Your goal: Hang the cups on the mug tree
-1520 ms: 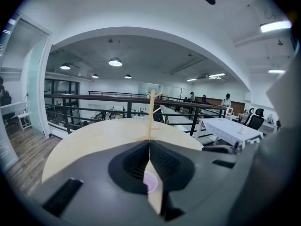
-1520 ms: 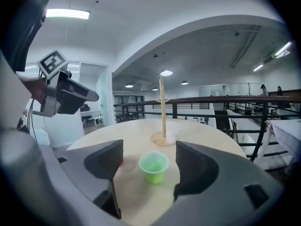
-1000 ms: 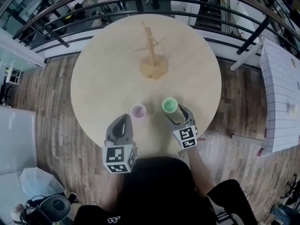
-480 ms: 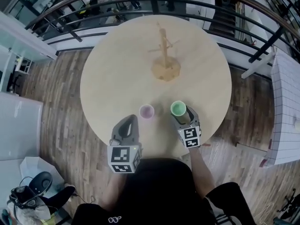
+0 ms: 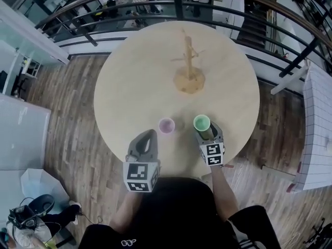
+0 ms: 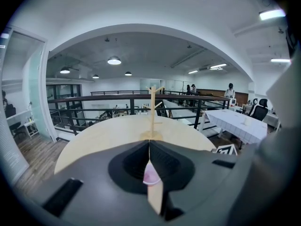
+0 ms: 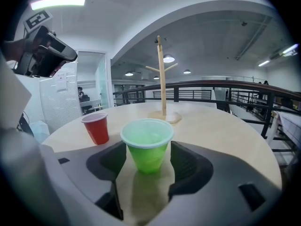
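Observation:
A green cup (image 5: 202, 122) stands upright near the front of the round wooden table (image 5: 135, 77), with a red cup (image 5: 166, 125) to its left. The wooden mug tree (image 5: 189, 61) rises at the far side, its pegs bare. My right gripper (image 5: 206, 130) has the green cup (image 7: 147, 145) between its jaws. They have just been closing, and the cup keeps its shape with the pads not visibly pressing. My left gripper (image 5: 149, 135) is shut and empty just behind the red cup. In the left gripper view only a sliver of the red cup (image 6: 150, 174) shows below the closed jaws.
A dark metal railing (image 5: 129, 7) curves round the table's far side, with wood floor around the table. A white-clothed table (image 5: 319, 113) stands to the right. In the right gripper view the red cup (image 7: 96, 127) and mug tree (image 7: 162, 74) stand ahead, with the left gripper (image 7: 44, 44) at upper left.
The right gripper has slid forward so its jaws now flank the green cup, which earlier stood ahead of them. The left gripper has stayed put.

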`<control>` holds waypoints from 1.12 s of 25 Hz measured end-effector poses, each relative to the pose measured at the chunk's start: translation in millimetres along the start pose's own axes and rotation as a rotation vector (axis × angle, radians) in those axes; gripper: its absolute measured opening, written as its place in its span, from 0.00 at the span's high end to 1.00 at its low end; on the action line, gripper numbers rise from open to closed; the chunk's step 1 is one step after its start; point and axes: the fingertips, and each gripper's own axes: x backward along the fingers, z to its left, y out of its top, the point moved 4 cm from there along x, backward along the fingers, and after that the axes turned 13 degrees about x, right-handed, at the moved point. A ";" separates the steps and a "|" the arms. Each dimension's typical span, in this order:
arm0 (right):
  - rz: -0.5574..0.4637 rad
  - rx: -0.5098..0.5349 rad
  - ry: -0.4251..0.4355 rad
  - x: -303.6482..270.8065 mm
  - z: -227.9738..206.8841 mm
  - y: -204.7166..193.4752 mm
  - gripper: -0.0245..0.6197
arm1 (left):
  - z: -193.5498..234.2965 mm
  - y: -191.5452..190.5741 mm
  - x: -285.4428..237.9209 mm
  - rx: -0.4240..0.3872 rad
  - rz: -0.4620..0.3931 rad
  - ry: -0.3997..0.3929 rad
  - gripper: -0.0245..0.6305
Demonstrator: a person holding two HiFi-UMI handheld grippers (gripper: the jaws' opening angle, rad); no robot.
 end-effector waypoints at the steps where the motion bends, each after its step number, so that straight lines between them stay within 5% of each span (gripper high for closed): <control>1: -0.004 0.000 0.000 0.5 -0.5 1.9 0.51 | 0.2 -1.0 0.4 0.001 0.001 0.000 0.94; 10: -0.059 -0.006 -0.029 23.5 -7.9 30.8 0.54 | -5.0 -4.7 -2.7 0.014 0.000 -0.024 0.94; 15: -0.214 -0.083 -0.124 76.6 -26.7 88.8 0.54 | -10.8 -7.1 -6.1 0.031 -0.002 -0.052 0.94; 28: -0.317 -0.023 -0.107 112.3 -35.9 160.5 0.54 | -6.6 -7.4 -11.5 0.112 -0.039 -0.057 0.94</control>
